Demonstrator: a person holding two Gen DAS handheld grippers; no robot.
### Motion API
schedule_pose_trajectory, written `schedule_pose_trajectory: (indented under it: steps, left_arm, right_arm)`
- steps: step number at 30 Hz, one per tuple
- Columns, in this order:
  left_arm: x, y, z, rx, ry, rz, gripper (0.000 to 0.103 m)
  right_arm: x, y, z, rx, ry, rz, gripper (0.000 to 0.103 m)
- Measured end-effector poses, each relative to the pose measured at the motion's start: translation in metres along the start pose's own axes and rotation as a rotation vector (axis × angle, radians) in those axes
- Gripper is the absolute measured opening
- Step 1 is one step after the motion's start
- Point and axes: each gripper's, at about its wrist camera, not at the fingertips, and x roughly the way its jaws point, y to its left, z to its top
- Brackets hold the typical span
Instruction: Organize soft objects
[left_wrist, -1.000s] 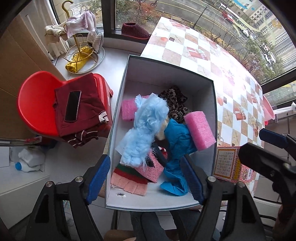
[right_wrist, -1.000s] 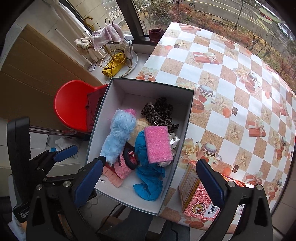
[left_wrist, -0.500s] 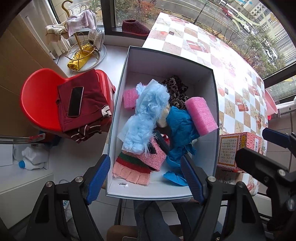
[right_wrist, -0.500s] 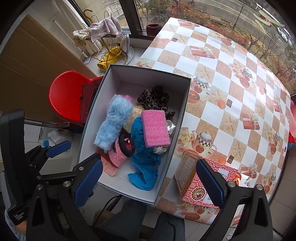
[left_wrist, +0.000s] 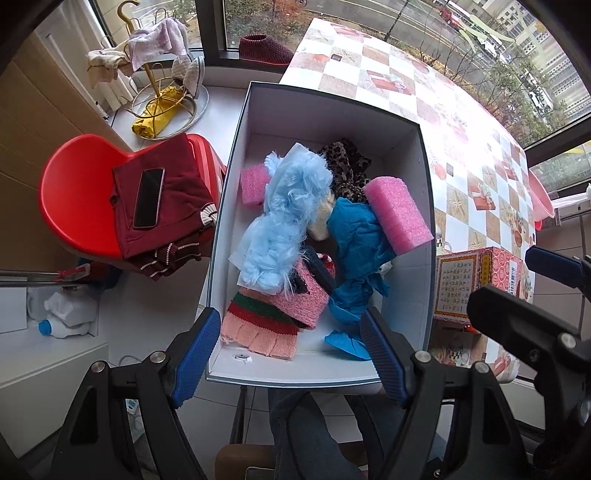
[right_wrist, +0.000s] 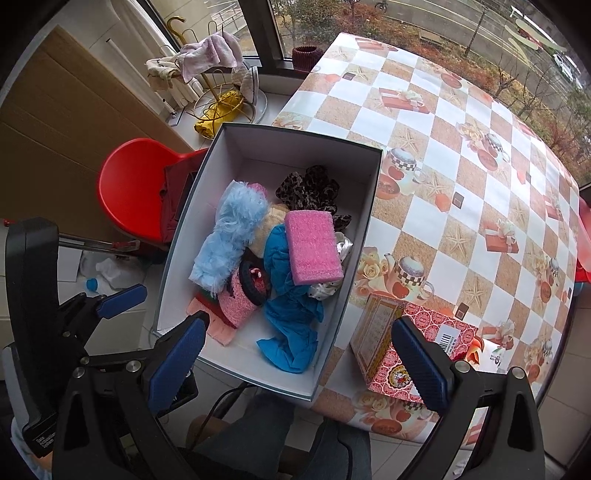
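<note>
Both claws hang above the box's near end, spread wide and empty: the left gripper (left_wrist: 291, 350) and the right gripper (right_wrist: 299, 363). Below, the white box (right_wrist: 364, 206) holds the heaped soft things: fluffy blue fabric (left_wrist: 284, 218), a pink sponge (right_wrist: 313, 247), a teal cloth (right_wrist: 291, 314), and perhaps a leopard-print scarf (left_wrist: 347, 168).

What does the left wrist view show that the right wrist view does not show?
Only the left wrist view shows the black phone lying on the dark red garment and a second, smaller pink foam block. Only the right wrist view shows the silvery white cloth under the big pink foam block. Both show the white cardboard box and the fluffy light blue cloth.
</note>
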Motion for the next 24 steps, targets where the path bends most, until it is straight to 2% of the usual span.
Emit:
schedule_pose_trajectory:
  steps: [17,24]
  left_arm:
    - [0.008,0.001,-0.009,0.023,0.027,0.024,0.081]
    - [-0.003,0.009,-0.014,0.014,-0.042,-0.003,0.081]
  right_arm:
    - [0.001,0.004,-0.005,0.009,0.004,-0.01,0.101]
    - [0.004,0.009,-0.008,0.019,0.008,-0.013,0.101]
